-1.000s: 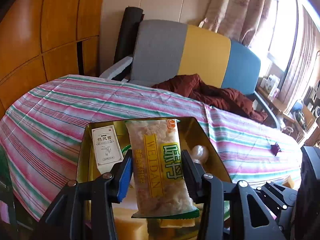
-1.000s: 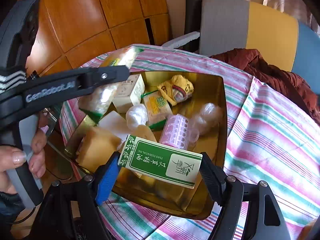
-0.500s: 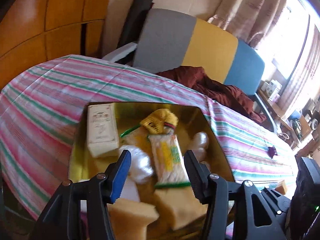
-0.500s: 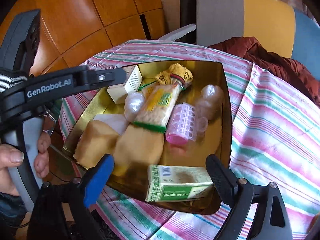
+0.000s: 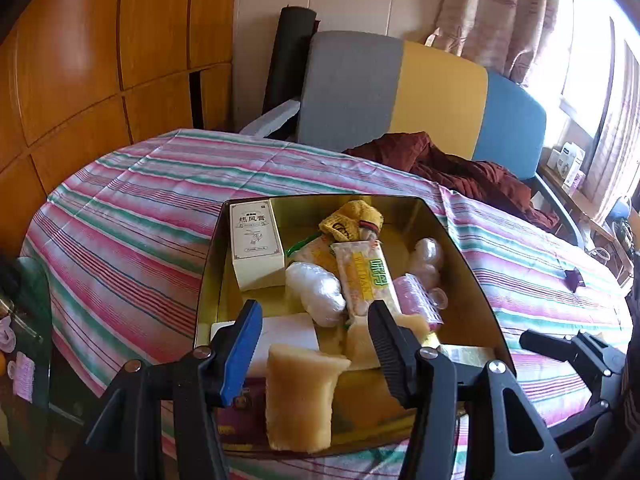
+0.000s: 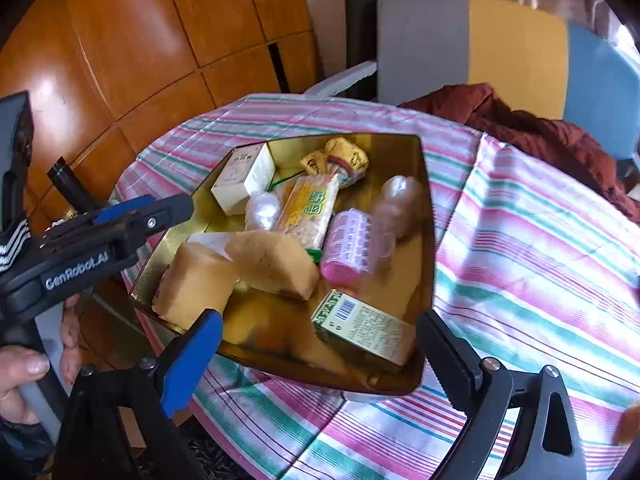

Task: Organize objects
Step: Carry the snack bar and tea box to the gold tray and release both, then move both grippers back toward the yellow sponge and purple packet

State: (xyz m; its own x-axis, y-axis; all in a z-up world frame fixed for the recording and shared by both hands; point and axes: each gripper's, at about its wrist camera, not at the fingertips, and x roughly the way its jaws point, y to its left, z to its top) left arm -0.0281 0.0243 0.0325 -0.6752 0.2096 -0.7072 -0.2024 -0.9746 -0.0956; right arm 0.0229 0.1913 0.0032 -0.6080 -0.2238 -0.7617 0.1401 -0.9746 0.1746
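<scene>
A gold tray (image 5: 472,276) (image 6: 430,240) on the striped cloth holds several items. A snack packet (image 5: 366,276) (image 6: 310,210) lies in its middle, beside a pink roller (image 6: 350,248) and a white box (image 5: 256,244). A green box (image 6: 364,328) lies loose at the near rim. My right gripper (image 6: 320,348) straddles it with jaws opening, not touching it. My left gripper (image 5: 312,332) (image 6: 168,210) hovers open over the tray's left side, above a yellow sponge (image 5: 300,396) (image 6: 196,280), gripping nothing.
The striped tablecloth (image 6: 540,240) stretches to the right of the tray. Behind the table stands a grey, yellow and blue chair (image 5: 400,92) with a maroon cloth (image 5: 460,168). Wooden panels (image 5: 100,60) line the left. A person's hand (image 6: 24,368) holds the left gripper's handle.
The left gripper let go of the snack packet, which now lies in the tray, and drew back. The right gripper released the green box into the tray and widened its jaws.
</scene>
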